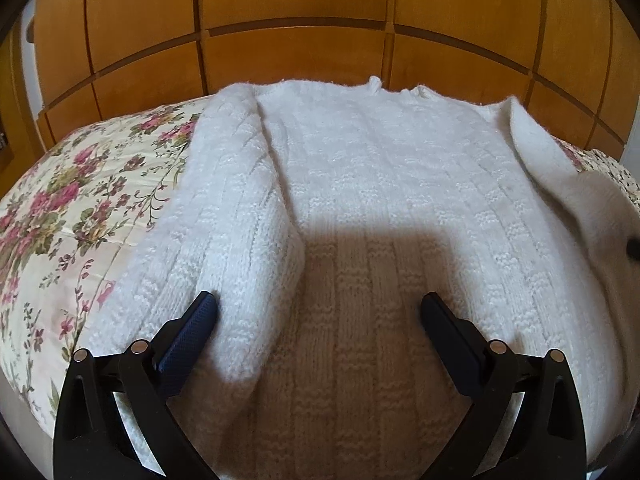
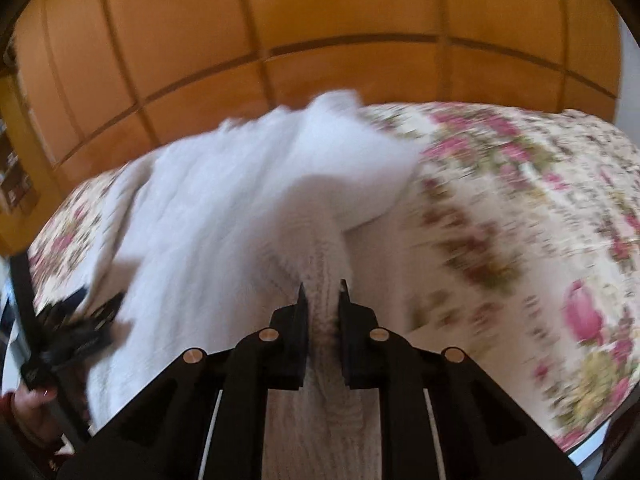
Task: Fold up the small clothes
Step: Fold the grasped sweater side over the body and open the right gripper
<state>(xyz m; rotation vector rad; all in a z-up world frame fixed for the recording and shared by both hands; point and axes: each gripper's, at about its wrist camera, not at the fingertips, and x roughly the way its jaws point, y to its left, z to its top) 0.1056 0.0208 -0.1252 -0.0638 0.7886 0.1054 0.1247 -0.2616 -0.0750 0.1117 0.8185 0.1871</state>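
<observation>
Black fingers of the left gripper [image 1: 318, 308] stand wide apart, holding nothing, low over the hem end of a white knitted sweater [image 1: 384, 184]. Its left fingertip [image 1: 206, 308] touches the folded-in left sleeve [image 1: 236, 208], which lies along the sweater's body; the right fingertip sits above the shaded knit. Ahead of this tool the sweater stretches flat to its neckline, with a flowered bedspread [image 1: 68, 200] off to the left and wooden cabinet doors [image 1: 296, 12] beyond. Over at the far right edge, the other sleeve [image 1: 592, 216] rises off the bed.

From the right wrist view, blurred by motion, the right gripper [image 2: 323, 294] is closed narrow on that sleeve [image 2: 322, 264], pinched between its 2 fingers. More bedspread [image 2: 520, 208] spreads to its right.
</observation>
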